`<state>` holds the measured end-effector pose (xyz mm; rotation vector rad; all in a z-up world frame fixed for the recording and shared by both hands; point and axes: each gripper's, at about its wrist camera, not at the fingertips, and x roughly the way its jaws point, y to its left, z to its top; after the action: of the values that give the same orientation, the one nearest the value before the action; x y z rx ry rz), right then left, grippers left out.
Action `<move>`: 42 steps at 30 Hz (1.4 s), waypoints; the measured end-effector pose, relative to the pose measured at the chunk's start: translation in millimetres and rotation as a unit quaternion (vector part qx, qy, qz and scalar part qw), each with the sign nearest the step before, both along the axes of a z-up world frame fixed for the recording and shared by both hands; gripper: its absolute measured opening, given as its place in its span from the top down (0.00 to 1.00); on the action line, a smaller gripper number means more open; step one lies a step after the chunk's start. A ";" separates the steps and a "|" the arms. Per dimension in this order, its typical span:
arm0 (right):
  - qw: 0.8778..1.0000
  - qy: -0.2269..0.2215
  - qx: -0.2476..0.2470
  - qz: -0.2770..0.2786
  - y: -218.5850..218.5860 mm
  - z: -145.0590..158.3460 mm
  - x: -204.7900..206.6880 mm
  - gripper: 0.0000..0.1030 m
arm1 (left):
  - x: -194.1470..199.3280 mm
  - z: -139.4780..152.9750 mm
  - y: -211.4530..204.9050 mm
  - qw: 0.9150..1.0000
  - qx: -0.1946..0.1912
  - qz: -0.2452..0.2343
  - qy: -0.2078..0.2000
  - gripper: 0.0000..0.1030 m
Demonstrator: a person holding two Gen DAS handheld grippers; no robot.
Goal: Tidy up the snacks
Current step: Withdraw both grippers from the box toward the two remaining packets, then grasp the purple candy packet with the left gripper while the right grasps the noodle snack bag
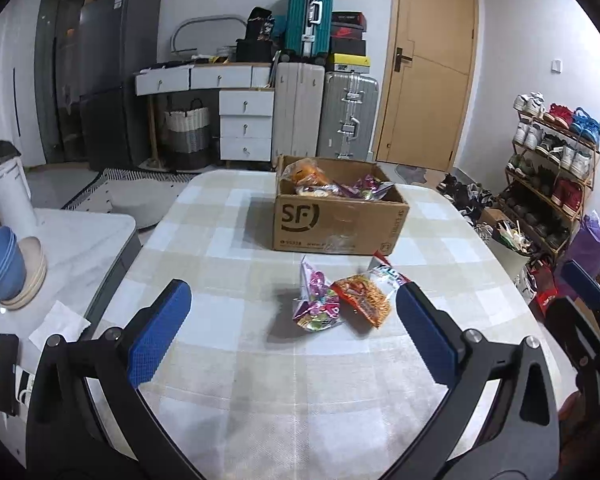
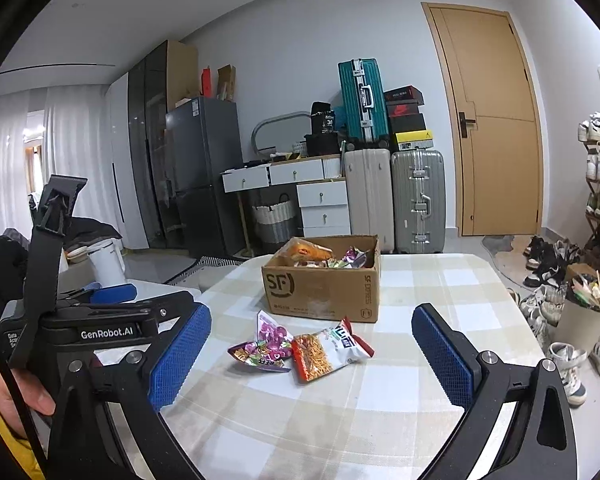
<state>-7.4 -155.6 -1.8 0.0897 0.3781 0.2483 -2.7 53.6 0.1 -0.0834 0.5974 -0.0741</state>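
Observation:
Two snack packets lie side by side on the checked tablecloth (image 1: 228, 380). One is a purple packet (image 1: 318, 306) (image 2: 266, 344), the other a red-orange noodle packet (image 1: 366, 294) (image 2: 328, 350). Behind them stands an open cardboard SF box (image 1: 340, 222) (image 2: 320, 286) holding several more packets. My left gripper (image 1: 292, 336) is open, low over the table just short of the packets, with nothing between its blue pads. My right gripper (image 2: 312, 356) is open too, facing the same packets, empty. It shows at the right edge of the left wrist view, a blue pad (image 1: 580, 284).
A side counter on the left carries stacked blue and beige bowls (image 1: 8, 272), a white canister (image 1: 12, 200) and a dark phone (image 1: 6, 372). Right of the table are a shoe rack (image 1: 552, 160), loose shoes and a bin of sticks (image 2: 588, 312). A hand (image 2: 16, 396) holds the left device.

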 end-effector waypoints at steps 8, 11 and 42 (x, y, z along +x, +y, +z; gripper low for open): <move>1.000 0.028 0.009 0.003 -1.1 -21.2 22.7 0.01 | 34.1 -29.9 -1.2 0.999 0.003 0.002 0.035 0.01; 0.999 0.037 0.009 0.004 -2.0 -29.9 31.9 0.01 | 48.3 -41.3 -3.6 0.999 0.009 -0.002 0.047 0.01; 0.986 0.168 -0.001 0.023 -7.0 -114.7 172.8 0.01 | 208.7 -170.3 2.5 0.978 -0.054 -0.061 0.191 0.21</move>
<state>165.4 -162.6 -116.5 0.1220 0.7160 0.2786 206.0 56.1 -170.2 -0.1699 0.9829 -0.2124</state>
